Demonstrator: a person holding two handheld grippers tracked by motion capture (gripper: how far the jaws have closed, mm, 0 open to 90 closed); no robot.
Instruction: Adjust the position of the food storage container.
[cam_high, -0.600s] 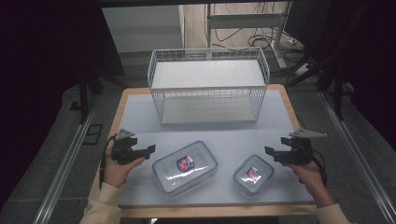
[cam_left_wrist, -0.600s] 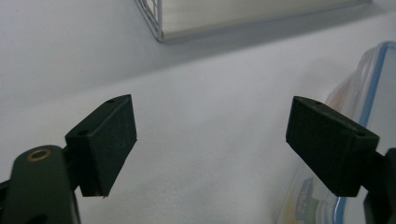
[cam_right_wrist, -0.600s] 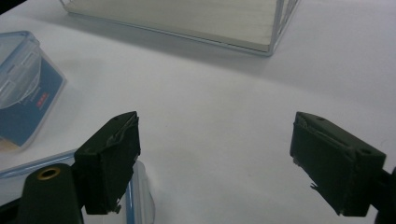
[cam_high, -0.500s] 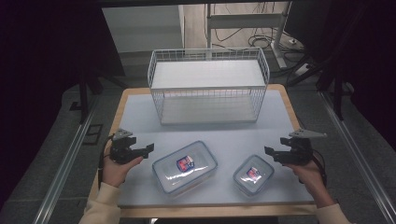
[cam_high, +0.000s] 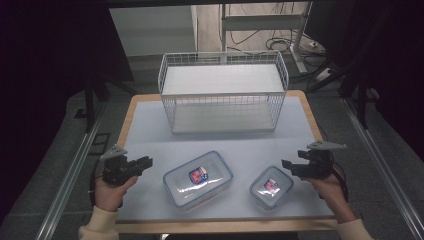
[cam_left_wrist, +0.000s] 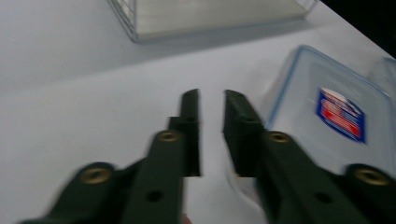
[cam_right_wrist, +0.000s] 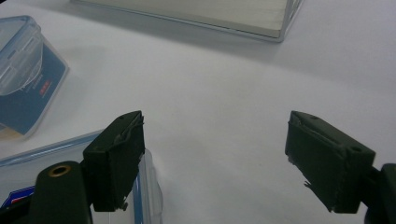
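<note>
Two clear lidded containers with red-and-blue labels lie on the white table top. The large container is at front centre and the small container lies to its right. My left gripper hovers just left of the large container. In the left gripper view my left gripper has its jaws drawn together to a narrow slit with nothing between them. My right gripper sits at the small container's right. In the right gripper view my right gripper stands wide open and empty above the small container's edge.
A white wire basket with a shelf stands at the back of the table. Bare table surface lies between the basket and the containers. Cables and a metal frame stand on the floor behind the table.
</note>
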